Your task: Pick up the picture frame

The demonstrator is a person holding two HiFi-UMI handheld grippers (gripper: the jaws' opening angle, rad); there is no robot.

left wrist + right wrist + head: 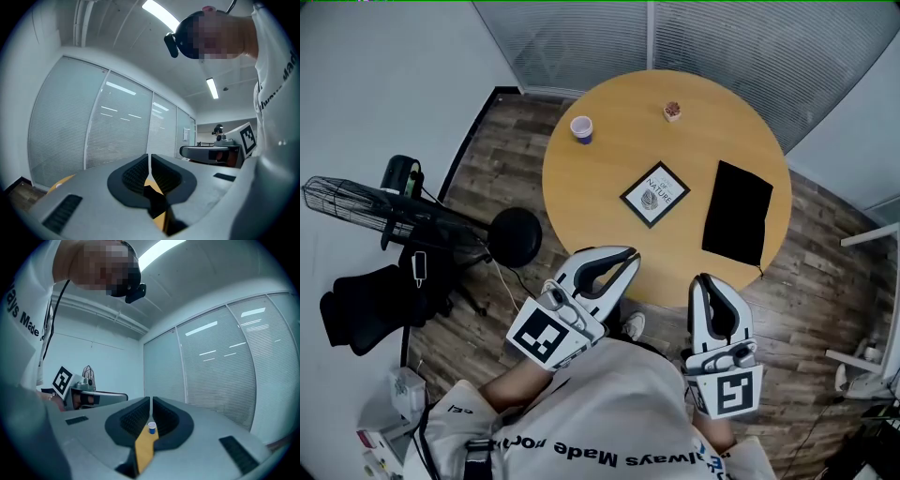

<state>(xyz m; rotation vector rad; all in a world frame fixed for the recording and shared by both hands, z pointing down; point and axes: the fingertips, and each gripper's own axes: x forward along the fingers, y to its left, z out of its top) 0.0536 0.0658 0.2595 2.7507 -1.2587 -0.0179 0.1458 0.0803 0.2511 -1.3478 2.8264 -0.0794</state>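
Observation:
The picture frame (655, 194), black-edged with a white print, lies flat near the middle of the round wooden table (609, 169). Both grippers hover off the table's near edge, in front of the person's body and apart from the frame. My left gripper (630, 255) points toward the frame with its jaws closed together and nothing between them (149, 161). Further right, my right gripper (704, 279) is likewise shut and empty (151, 408). Through its jaw gap the right gripper view shows a strip of tabletop and the small cup (151, 427).
A black cloth (738, 212) lies right of the frame. A purple-and-white cup (581, 128) and a small brown object (672, 112) sit at the table's far side. A floor fan (356, 202), a black stool (515, 236) and cables stand left; a white rack (872, 309) is right.

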